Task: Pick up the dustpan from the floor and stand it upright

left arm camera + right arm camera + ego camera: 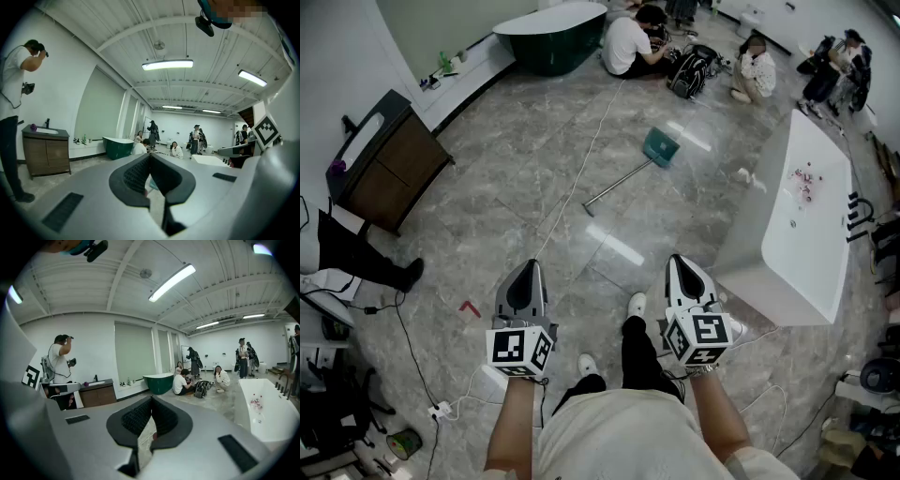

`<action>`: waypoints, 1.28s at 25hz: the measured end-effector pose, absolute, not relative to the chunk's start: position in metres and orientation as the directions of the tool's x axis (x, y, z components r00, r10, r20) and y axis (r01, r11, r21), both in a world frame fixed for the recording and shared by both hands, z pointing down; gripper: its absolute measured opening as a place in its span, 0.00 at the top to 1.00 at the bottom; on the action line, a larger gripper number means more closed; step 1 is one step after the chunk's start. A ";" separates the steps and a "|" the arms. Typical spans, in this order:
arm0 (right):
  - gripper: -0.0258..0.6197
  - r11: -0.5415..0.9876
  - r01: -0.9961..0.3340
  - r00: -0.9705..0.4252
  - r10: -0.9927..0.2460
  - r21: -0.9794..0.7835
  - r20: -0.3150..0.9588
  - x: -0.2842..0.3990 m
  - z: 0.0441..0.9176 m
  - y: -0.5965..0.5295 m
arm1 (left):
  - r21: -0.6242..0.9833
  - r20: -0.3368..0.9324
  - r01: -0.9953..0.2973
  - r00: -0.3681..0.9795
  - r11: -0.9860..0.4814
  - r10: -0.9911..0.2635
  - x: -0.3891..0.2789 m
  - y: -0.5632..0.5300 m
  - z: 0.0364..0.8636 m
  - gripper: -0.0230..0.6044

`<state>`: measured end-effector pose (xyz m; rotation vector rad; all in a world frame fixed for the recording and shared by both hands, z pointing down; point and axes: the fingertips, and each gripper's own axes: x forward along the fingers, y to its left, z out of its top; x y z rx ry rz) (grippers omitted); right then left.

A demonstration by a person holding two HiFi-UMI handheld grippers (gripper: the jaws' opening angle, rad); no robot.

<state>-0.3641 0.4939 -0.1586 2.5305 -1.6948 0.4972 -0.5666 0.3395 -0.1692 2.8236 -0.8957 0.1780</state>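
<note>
A teal dustpan (661, 147) lies on the grey marble floor well ahead of me, its long metal handle (617, 184) flat on the floor and pointing back toward me. Both grippers are held low near my legs, far short of it. My left gripper (528, 265) is shut with nothing in it, its tips meeting in the left gripper view (151, 156). My right gripper (679, 260) is also shut and empty, its jaws closed in the right gripper view (151, 399).
A white bathtub (806, 225) stands close on my right. A dark green tub (553, 33) and several seated people (628, 42) are at the far side. A wooden vanity (384, 155) and a standing person (356, 258) are to the left. A white cable (572, 187) crosses the floor.
</note>
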 end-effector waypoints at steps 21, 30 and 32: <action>0.93 -0.153 -0.983 0.119 -0.952 -0.101 0.283 -0.103 -0.156 0.224 | 0.103 0.145 -0.685 0.728 -0.721 -0.670 -0.313 0.120 -0.158 0.95; 0.93 -0.064 -0.993 0.027 -0.943 -0.102 0.331 -0.082 -0.132 0.119 | 0.152 0.165 -0.669 0.743 -0.727 -0.649 -0.259 0.028 -0.132 0.95; 0.93 -0.039 -0.992 -0.006 -0.936 -0.121 0.352 -0.066 -0.116 0.111 | 0.151 0.191 -0.689 0.724 -0.709 -0.663 -0.247 0.025 -0.118 0.95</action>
